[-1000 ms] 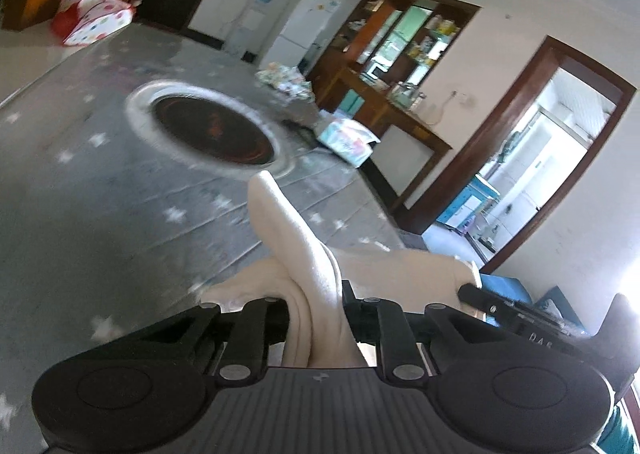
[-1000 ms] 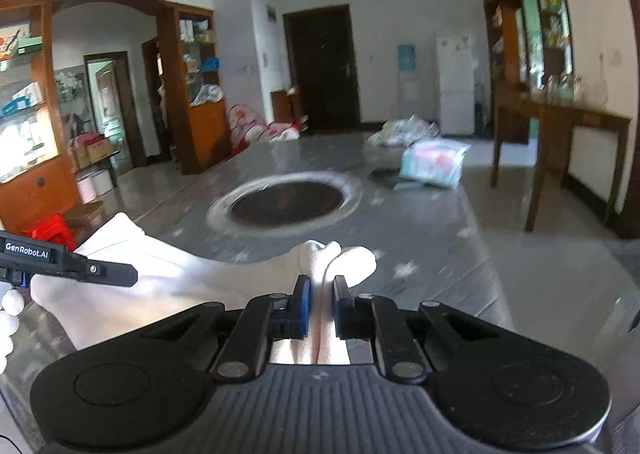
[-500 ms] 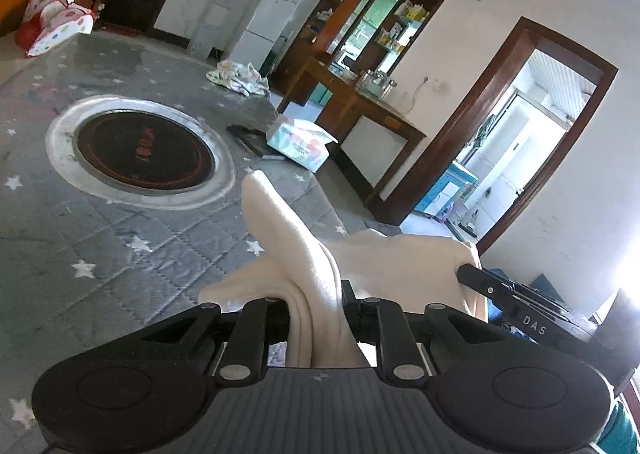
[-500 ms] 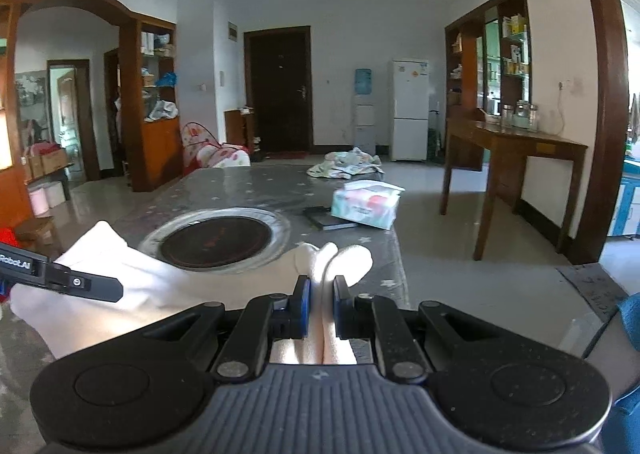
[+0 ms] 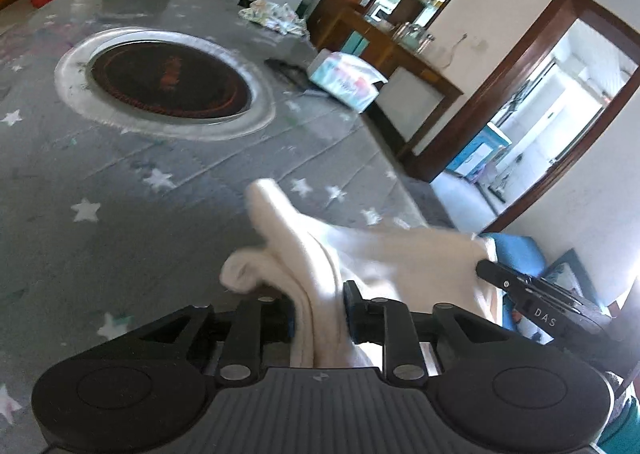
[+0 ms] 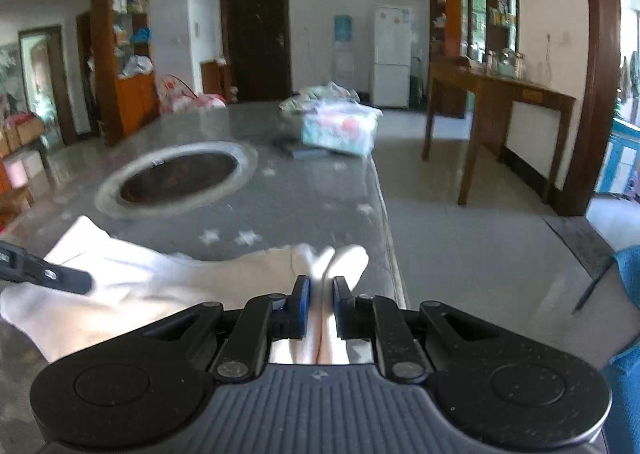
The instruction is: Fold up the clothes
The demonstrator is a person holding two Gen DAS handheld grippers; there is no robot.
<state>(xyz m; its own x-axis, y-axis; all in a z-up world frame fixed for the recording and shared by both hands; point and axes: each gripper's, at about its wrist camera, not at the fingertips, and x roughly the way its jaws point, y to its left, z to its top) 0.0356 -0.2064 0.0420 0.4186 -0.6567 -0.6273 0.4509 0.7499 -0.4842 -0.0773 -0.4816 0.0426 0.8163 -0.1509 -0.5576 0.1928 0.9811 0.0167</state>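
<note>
A cream-white garment (image 5: 384, 254) is stretched between both grippers over the near part of the grey star-patterned table (image 5: 120, 181). My left gripper (image 5: 318, 306) is shut on a bunched fold of it. My right gripper (image 6: 320, 302) is shut on another bunched edge of the garment (image 6: 160, 282), near the table's right edge. The right gripper's tip (image 5: 532, 294) shows in the left wrist view, and the left gripper's tip (image 6: 44, 274) shows in the right wrist view.
A round dark burner with a silver ring (image 5: 168, 81) is set in the table's middle. A tissue pack (image 5: 344, 77), a dark flat object (image 5: 288, 69) and crumpled cloth (image 5: 276, 13) lie at the far end. A wooden side table (image 6: 500, 105) stands right of the table.
Both grippers have dropped and tilted toward the table with the garment still held. The left's fold now sits lower and leans to the left.
</note>
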